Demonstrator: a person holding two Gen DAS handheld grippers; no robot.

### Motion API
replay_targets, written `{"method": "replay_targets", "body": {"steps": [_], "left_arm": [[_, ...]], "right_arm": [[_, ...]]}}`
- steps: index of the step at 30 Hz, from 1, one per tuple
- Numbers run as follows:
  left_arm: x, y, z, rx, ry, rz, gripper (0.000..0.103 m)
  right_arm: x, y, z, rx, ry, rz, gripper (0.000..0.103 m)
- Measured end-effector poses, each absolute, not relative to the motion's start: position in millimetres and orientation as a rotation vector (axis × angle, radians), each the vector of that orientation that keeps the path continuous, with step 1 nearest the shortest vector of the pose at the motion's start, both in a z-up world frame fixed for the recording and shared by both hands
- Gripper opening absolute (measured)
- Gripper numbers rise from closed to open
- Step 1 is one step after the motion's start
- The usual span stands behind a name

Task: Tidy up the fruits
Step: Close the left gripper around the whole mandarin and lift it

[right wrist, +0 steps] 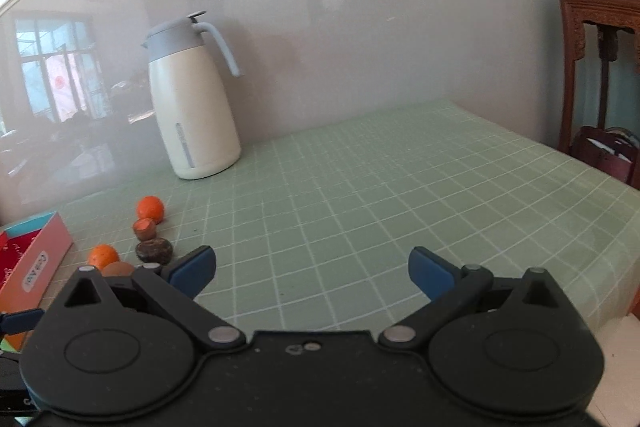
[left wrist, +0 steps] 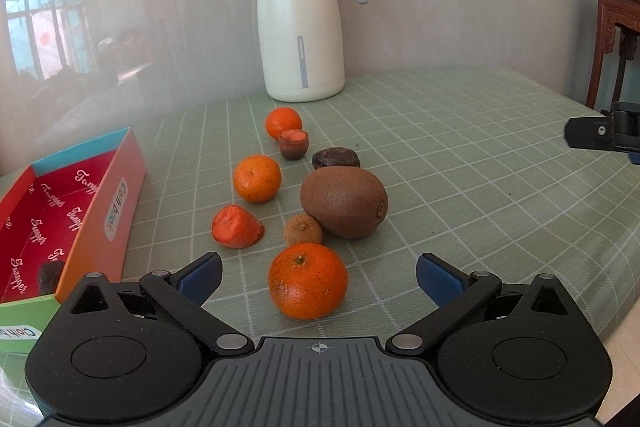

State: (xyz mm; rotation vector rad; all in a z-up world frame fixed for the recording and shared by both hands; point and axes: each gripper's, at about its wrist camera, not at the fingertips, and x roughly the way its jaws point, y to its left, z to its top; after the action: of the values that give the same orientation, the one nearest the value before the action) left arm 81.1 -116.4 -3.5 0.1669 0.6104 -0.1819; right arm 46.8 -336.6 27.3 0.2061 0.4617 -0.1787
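Note:
My left gripper is open, its blue fingers on either side of a large tangerine on the green checked cloth. Behind it lie a small brown longan, a kiwi, an orange-red fruit piece, a second tangerine, a dark date, a brown cup-shaped fruit and a far tangerine. A red box stands open at the left with a dark fruit inside. My right gripper is open over bare cloth, with some fruits to its left.
A white jug with a grey-blue lid stands at the back against the glossy wall. A green box lies at the near left. The table edge curves on the right, with a carved wooden stand beyond it.

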Motion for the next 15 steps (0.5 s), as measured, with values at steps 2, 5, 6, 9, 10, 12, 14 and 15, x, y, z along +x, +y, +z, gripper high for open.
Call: {"method": "replay_targets", "body": {"steps": [2, 5, 6, 9, 10, 12, 14, 15], "left_arm": [[82, -118, -6, 0.155, 0.617, -0.181, 0.102], [84, -119, -9, 0.146, 0.619, -0.173, 0.102], [84, -120, -9, 0.144, 0.619, -0.171, 0.102], [86, -120, -12, 0.136, 0.631, -0.183, 0.079], [87, -120, -13, 0.125, 0.646, -0.189, 0.077], [89, -118, -16, 0.107, 0.661, -0.188, 0.076], [89, -116, -16, 0.097, 0.66, -0.19, 0.072], [89, -116, -16, 0.098, 0.657, -0.192, 0.068]], "right_arm": [[47, -340, 26, 0.196, 0.469, -0.244, 0.103], [45, -346, 23, 0.201, 0.476, -0.299, 0.103], [44, -349, 22, 0.208, 0.475, -0.313, 0.103], [44, -351, 22, 0.219, 0.475, -0.316, 0.103], [43, -352, 22, 0.227, 0.474, -0.311, 0.103], [44, -352, 22, 0.235, 0.477, -0.304, 0.103], [43, -350, 23, 0.234, 0.48, -0.296, 0.103], [43, -349, 23, 0.232, 0.481, -0.293, 0.103]]}}
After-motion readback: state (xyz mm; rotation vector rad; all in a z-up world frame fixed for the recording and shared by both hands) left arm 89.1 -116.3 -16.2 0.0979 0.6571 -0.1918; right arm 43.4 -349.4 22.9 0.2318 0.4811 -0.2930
